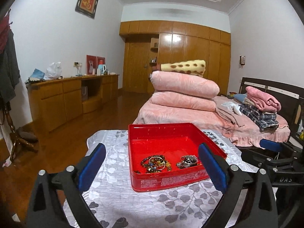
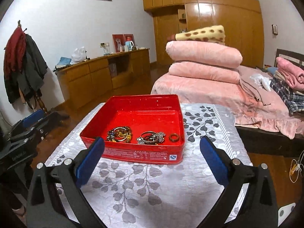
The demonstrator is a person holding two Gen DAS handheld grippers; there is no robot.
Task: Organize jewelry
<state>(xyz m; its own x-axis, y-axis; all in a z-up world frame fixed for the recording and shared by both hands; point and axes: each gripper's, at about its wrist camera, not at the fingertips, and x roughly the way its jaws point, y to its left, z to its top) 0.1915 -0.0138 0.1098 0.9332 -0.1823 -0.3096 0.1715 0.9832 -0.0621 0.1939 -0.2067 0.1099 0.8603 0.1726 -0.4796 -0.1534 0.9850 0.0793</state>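
A red tin box [image 1: 167, 131] [image 2: 133, 153] sits on a small table with a grey leaf-pattern cloth [image 1: 117, 195] [image 2: 144, 186]. Inside lie a pile of beaded bracelets [image 1: 154, 164] [image 2: 119, 134], a heap of silver chains and bangles [image 1: 188, 161] [image 2: 151, 137] and a brown ring [image 2: 173, 137]. My left gripper [image 1: 152, 168] is open and empty, just in front of the box's near wall. My right gripper [image 2: 152, 160] is open and empty, a little back from the box. Each gripper also shows at the edge of the other's view [image 1: 273, 152] [image 2: 28, 125].
A bed [image 1: 209, 117] [image 2: 218, 91] with stacked pink quilts and folded clothes stands beyond the table to the right. A wooden sideboard [image 1: 72, 93] [image 2: 102, 74] lines the left wall. A coat stand [image 2: 24, 66] with clothes is at far left. The floor is wood.
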